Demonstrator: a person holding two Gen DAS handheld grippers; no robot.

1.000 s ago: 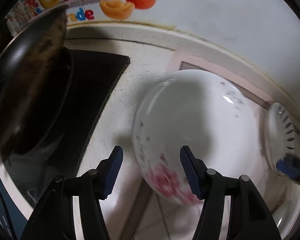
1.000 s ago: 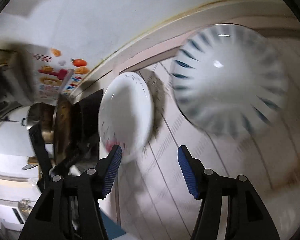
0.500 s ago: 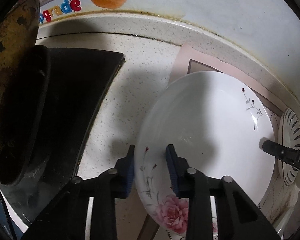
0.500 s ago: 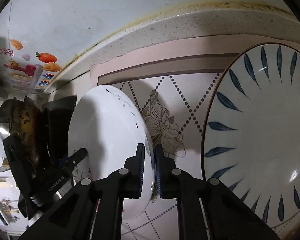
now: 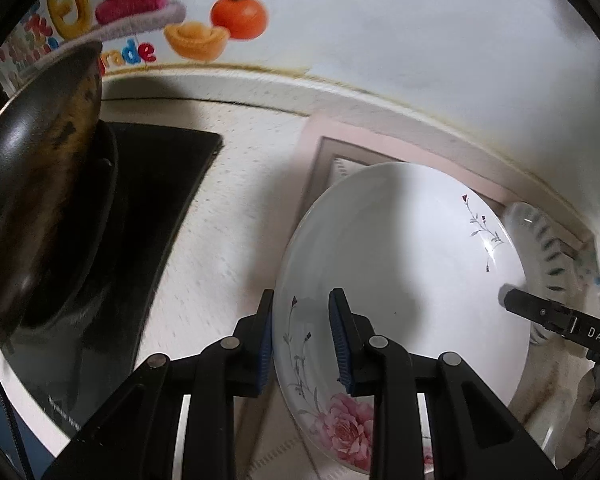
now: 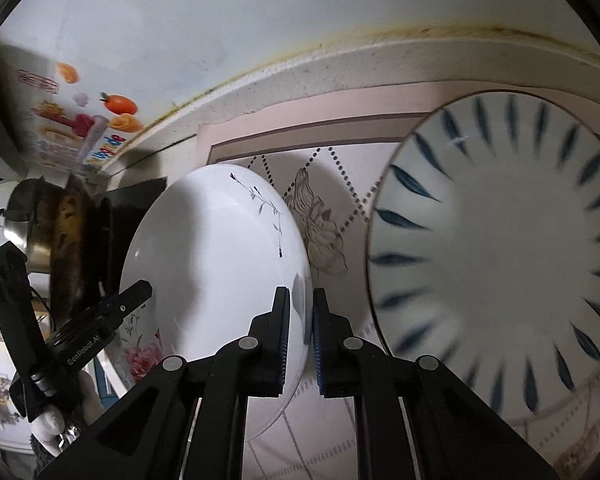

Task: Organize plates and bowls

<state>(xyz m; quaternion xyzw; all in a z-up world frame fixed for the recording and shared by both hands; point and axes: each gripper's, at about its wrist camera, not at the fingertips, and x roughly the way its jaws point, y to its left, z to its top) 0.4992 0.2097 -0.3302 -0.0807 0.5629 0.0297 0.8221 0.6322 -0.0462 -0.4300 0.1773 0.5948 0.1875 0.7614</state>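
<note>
**Floral plate gripped at two rims, ready to be carried**

Floral plate (image 5: 400, 280), white with a pink rose and thin sprigs, is pinched on opposite edges. The left gripper (image 5: 302, 344) has its fingers closed onto the rim near the rose, one pad under the outside and one on the inner face. The right gripper (image 6: 299, 332) has its fingers closed narrowly on the far rim, the edge showing between the blue pads. The plate sits over the patterned mat (image 6: 320, 232) on the tabletop (image 5: 236, 208); whether it has lifted clear cannot be told.

Judging from the task, the step in hand is moving this plate toward the blue-leaf plate (image 6: 500, 256) just beyond the right fingers, probably to stack them. Doing it well calls for raising both grippers together and keeping them level, since a glazed rim may slip from a thin pinch. Holding the spacing between the grippers constant should avoid twisting the plate.

The left wrist view shows the dark cooktop (image 5: 148, 216) and the worn pan (image 5: 40, 184) off to the left of the fingers, with the blue-leaf plate only a sliver at the edge. The right wrist view shows that plate whole, though blurred, and the mat's flower print.
</note>
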